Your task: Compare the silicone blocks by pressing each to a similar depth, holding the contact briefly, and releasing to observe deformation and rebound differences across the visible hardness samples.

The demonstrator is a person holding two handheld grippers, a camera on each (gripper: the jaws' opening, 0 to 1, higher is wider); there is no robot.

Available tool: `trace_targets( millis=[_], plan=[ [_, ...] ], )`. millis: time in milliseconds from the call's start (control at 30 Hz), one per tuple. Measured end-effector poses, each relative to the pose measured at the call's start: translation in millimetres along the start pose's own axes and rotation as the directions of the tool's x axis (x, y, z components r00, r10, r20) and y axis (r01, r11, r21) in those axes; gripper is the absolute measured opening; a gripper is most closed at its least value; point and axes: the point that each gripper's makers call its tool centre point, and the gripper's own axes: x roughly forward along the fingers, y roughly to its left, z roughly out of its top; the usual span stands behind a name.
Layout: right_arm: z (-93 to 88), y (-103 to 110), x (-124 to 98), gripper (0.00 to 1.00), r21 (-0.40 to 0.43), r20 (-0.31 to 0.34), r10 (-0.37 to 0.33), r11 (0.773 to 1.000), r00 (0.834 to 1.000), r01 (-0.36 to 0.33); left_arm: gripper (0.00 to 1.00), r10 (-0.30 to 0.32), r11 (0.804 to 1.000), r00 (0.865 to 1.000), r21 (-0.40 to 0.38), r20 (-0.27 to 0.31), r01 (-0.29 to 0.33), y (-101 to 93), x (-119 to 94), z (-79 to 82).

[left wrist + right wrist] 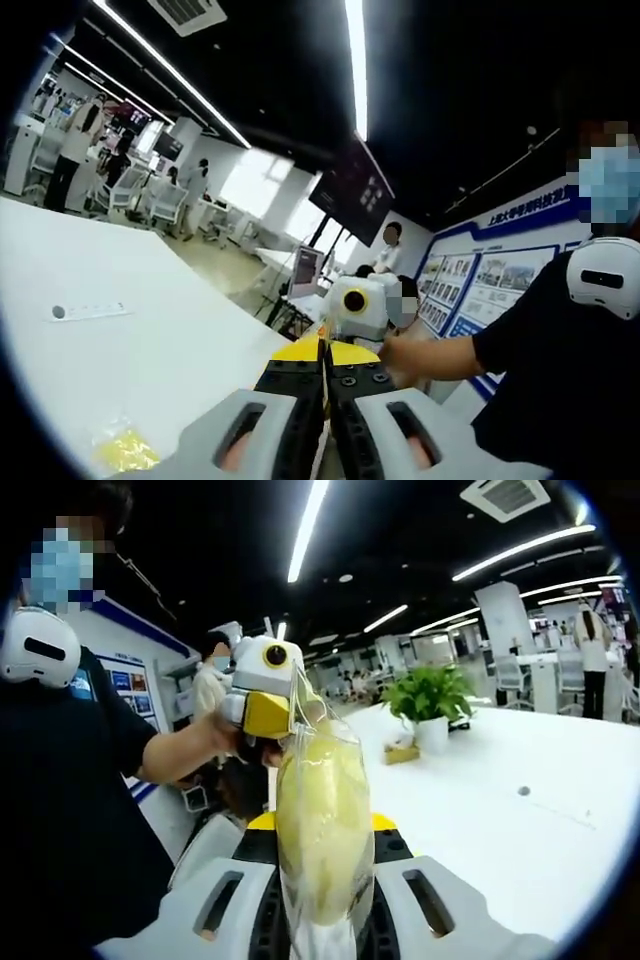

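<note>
Above the white table (560, 780), your right gripper (325, 880) clamps a bagged yellow block (322, 820), your left gripper (325, 400) is closed empty; pressing hasn't started, so unbag it next.

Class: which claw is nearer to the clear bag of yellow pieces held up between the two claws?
Neither, by these views: the right claw is shut on the clear bag at its lower end; the left claw appears to grip its top.

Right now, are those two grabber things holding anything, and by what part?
The right gripper is shut on a clear bag of yellow pieces, clamped at its lower end, the bag standing up between the jaws. The left gripper is shut, with nothing visible between its jaws.
</note>
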Motion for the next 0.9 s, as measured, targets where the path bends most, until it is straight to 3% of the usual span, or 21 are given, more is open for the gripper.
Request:
trace_targets(
  millis=[333, 567, 900],
  plan=[
    [-7.8, -2, -5, 0.13, 0.032, 0.003, -0.002, 0.999, 1.000, 0.001, 0.00, 0.017, 0.999, 1.000, 0.031, -0.014, -0.017, 0.3, 4, -7.0],
    [-3.4, -5, -8, 0.20, 0.022, 0.035, -0.021, 1.000, 0.999, 0.020, 0.00, -0.002, 1.000, 1.000, -0.029, 0.012, 0.002, 0.5, 7, -3.1],
    [-17.0, -20, -17, 0.30, 0.087, 0.028, -0.082, 0.993, 0.996, 0.079, 0.00, -0.018, 0.995, 1.000, -0.095, 0.011, 0.019, 3.7, 23, -10.5]
  ],
)
